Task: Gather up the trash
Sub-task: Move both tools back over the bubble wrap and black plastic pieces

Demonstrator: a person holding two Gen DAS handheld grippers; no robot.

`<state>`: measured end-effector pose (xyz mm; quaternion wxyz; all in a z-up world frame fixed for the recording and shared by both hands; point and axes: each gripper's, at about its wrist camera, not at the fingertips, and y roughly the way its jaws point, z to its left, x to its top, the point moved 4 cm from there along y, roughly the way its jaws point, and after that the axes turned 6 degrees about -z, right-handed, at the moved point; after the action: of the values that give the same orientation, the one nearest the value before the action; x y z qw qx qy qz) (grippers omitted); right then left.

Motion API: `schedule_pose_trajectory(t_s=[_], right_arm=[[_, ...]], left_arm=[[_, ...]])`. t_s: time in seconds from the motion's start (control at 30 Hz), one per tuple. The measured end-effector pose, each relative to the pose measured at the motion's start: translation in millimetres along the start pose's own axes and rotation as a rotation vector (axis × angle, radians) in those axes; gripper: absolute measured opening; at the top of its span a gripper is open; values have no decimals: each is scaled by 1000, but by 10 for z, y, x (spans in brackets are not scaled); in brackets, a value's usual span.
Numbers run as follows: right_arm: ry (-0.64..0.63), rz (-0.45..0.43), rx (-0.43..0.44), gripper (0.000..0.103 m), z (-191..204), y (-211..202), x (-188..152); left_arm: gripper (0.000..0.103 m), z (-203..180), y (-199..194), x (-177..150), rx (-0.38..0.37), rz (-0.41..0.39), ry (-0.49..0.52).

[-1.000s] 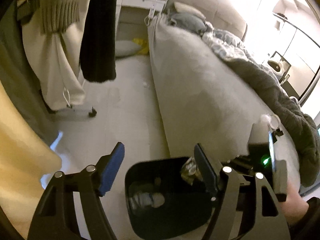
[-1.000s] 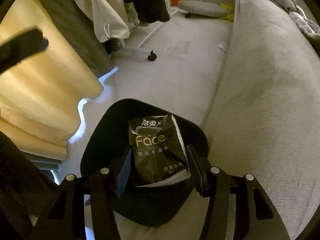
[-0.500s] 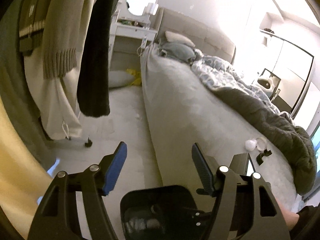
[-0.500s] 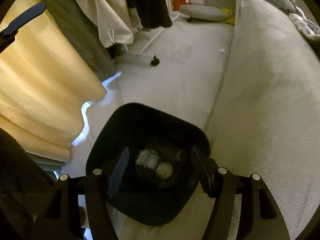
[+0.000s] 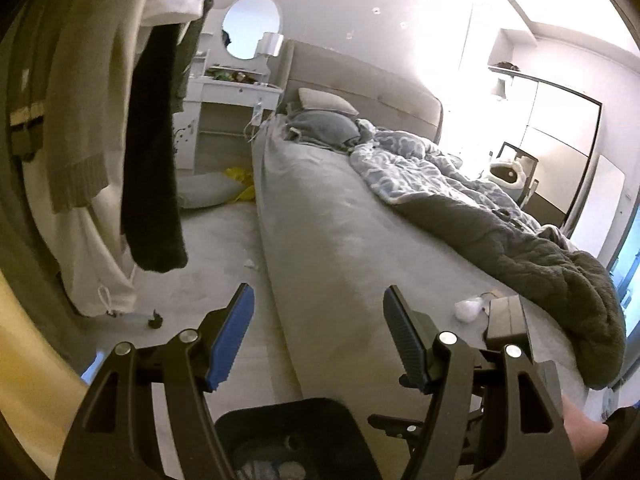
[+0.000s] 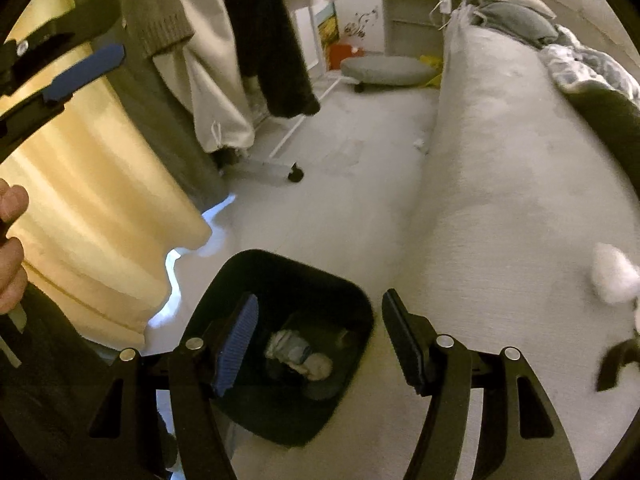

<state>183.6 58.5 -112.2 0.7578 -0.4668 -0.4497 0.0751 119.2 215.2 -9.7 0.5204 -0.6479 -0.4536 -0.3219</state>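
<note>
Right gripper [image 6: 318,336], jaws apart and empty, above the black bin [image 6: 352,300] beside the bed [image 6: 500,184]; trash [image 6: 300,356] lies inside. Left gripper [image 5: 318,332], jaws apart, empty. No legible writing.

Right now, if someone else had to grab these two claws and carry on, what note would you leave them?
Left claw: open, empty, aimed along the bed.
Right claw: open, empty, above the black bin.
The bin stands on the floor beside the bed and already has some trash in it.
Left to do: a white crumpled wad lies on the bed near its edge, and a small white scrap lies on the floor by the bed. Both look like the next pickups.
</note>
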Motion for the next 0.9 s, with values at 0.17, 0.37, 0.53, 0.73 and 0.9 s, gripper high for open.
schedule_pose_trajectory(t_s=[0.17,0.37,0.53,0.73,0.9], right_arm=[[6,-49,-38,66,-177,-221,1],[33,-96,-91,67,-477,-476,-22],[59,-117,-123,69,-665,-616,-65],[57,-142,-150,72,-810,-757,-102],[62,-170,-175,76,-999,-885,-171]], left_arm=[[72,-229,93,-35,-31,13,20],[73,-420,213,-79,-58,32,32],[76,-589,289,-117,-85,43,37],[79,-815,393,-160,-113,59,58],[81,-942,531,-187,-135,80,88]])
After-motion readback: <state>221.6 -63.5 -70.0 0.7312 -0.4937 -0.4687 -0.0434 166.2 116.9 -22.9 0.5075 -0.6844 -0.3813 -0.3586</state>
